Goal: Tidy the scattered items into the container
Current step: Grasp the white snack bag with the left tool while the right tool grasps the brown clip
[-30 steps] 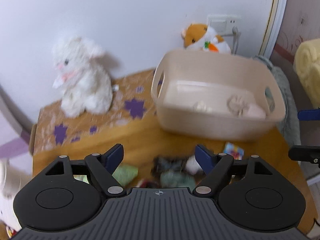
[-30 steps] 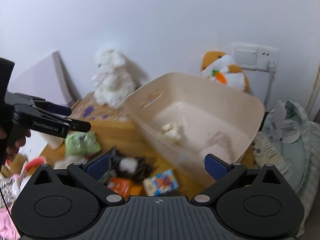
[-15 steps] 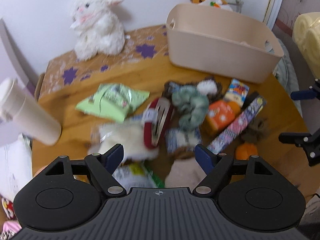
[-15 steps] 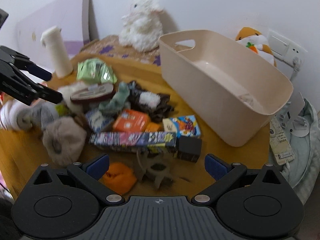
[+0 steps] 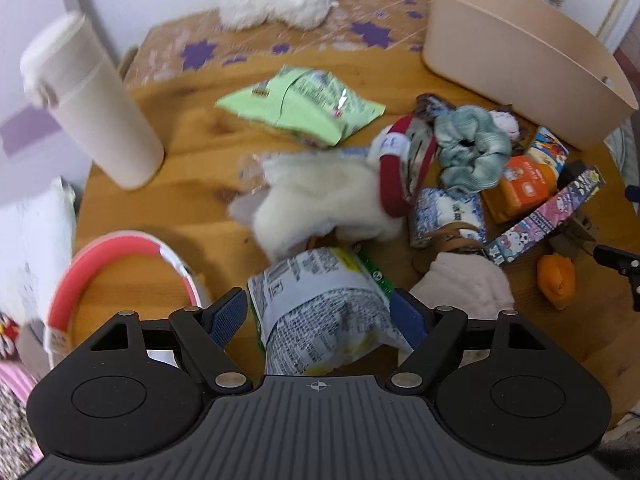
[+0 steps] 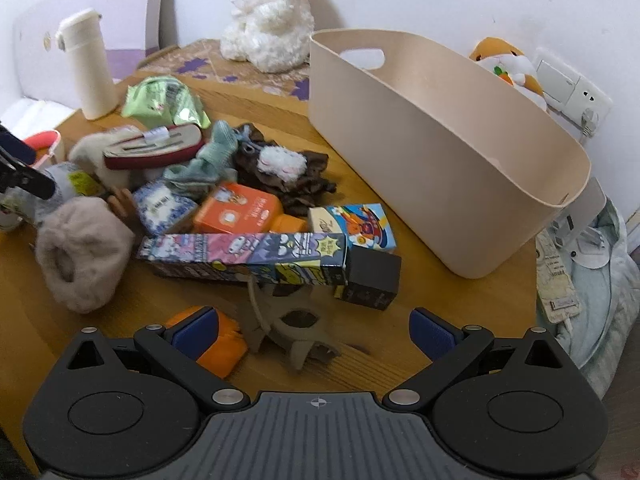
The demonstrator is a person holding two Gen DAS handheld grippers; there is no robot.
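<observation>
A beige basket (image 5: pixel 520 52) (image 6: pixel 440 160) stands at the back right of the wooden table. Scattered in front of it lie a green snack bag (image 5: pixel 304 108), a white fluffy item (image 5: pixel 320 204), a teal scrunchie (image 5: pixel 472 152), an orange box (image 6: pixel 240 210), a long cartoon box (image 6: pixel 244 254) and a black cube (image 6: pixel 372 276). My left gripper (image 5: pixel 318 316) is open, with a grey snack packet (image 5: pixel 324 308) between its fingers. My right gripper (image 6: pixel 314 332) is open low over a grey-brown claw clip (image 6: pixel 292 324), with an orange soft item (image 6: pixel 218 346) by its left finger.
A white tumbler (image 5: pixel 92 108) stands at the table's left. A red-rimmed ring (image 5: pixel 120 248) lies near the front left edge. A white plush rabbit (image 6: pixel 272 20) and an orange hamster plush (image 6: pixel 508 64) sit by the wall. Clothing (image 6: pixel 592 280) lies past the table's right edge.
Both grippers have come down and tilted from the basket toward the pile. The grey packet now lies between the left fingers, and the claw clip between the right fingers.
</observation>
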